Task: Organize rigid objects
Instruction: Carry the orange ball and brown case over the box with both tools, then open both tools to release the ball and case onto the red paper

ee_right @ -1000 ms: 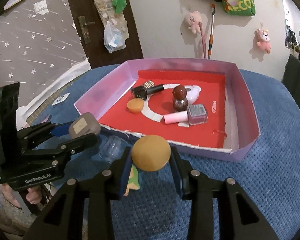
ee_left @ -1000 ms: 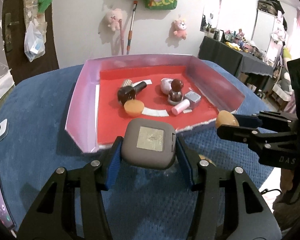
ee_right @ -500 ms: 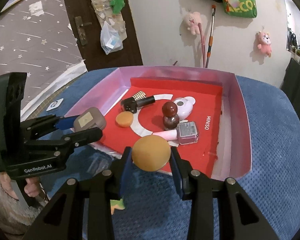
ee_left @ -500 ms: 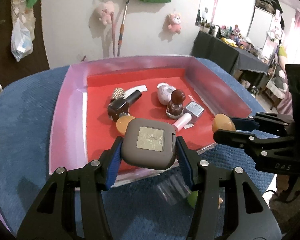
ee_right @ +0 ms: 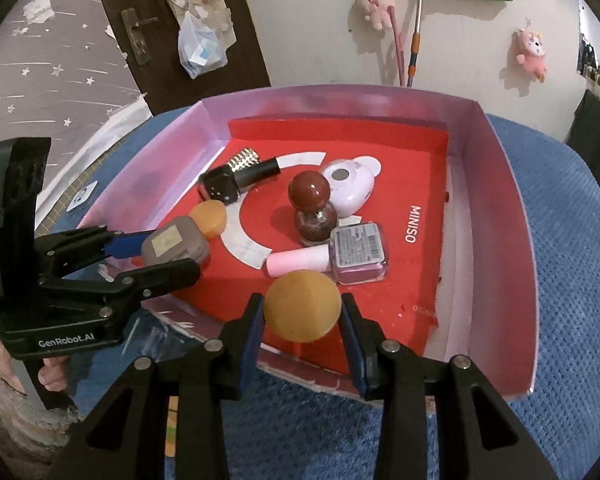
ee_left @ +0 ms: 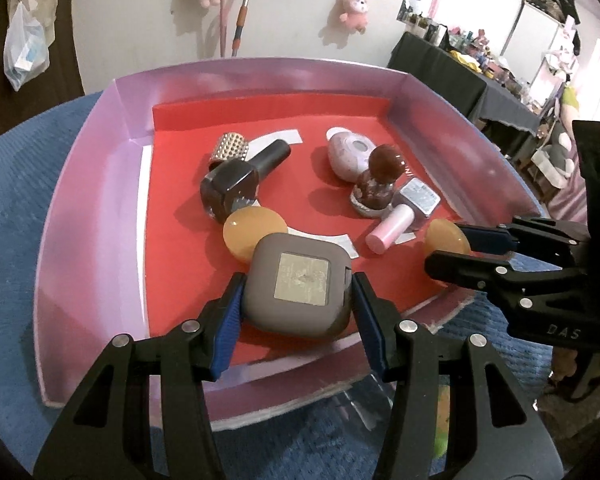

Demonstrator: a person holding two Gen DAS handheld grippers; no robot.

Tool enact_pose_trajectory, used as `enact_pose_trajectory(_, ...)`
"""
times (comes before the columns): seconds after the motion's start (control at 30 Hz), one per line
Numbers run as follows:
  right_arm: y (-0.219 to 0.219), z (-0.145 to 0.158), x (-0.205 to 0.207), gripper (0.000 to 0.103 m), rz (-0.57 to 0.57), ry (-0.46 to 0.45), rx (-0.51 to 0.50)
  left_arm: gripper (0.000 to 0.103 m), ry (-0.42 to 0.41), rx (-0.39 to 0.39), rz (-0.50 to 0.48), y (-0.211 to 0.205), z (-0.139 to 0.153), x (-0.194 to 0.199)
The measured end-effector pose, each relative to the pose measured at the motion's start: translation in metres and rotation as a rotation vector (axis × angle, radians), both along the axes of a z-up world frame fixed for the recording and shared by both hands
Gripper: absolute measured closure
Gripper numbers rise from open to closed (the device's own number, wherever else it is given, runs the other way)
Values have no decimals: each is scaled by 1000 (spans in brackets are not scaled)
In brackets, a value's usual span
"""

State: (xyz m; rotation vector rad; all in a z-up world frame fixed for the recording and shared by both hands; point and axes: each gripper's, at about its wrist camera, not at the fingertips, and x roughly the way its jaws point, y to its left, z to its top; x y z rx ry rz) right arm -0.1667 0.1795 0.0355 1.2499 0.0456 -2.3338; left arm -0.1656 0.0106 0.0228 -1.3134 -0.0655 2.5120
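Note:
My left gripper (ee_left: 298,300) is shut on a grey rounded square case (ee_left: 300,284) and holds it over the near part of the pink box with a red floor (ee_left: 92,184). My right gripper (ee_right: 302,316) is shut on an orange round disc (ee_right: 302,306) over the box's near edge (ee_right: 512,216). Each gripper shows in the other view: the right one with its disc (ee_left: 446,240) and the left one with its case (ee_right: 174,244). Inside lie another orange disc (ee_left: 254,228), a dark nail polish bottle (ee_left: 236,184), a brown round-capped bottle (ee_left: 376,184), a pink-capped bottle (ee_left: 404,212) and a lilac case (ee_left: 348,152).
The box stands on a blue textured cover (ee_right: 572,280). A clear plastic piece (ee_left: 364,404) lies on the cover just in front of the box. A wall with plush toys is behind, and a dark door (ee_right: 172,20) at the left.
Both grippers have moved forward with their loads, from over the blue cover in front of the box to over the box's near part.

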Motion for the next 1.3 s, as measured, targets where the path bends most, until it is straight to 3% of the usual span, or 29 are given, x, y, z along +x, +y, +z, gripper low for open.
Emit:
enact_pose_trajectory(0.5,-4,-12,-16,63,-21,12,11,54,3,8,31,-1,-6,-16)
enact_pose_trajectory(0.73,-5,-12,-25,63,-39,34,21,54,4,-5,-30,13,-5,-10)
enact_pose_trajectory(1.3,-7,-12,-37,63,-62,52,16,54,10,7,33,-2,-7,-37)
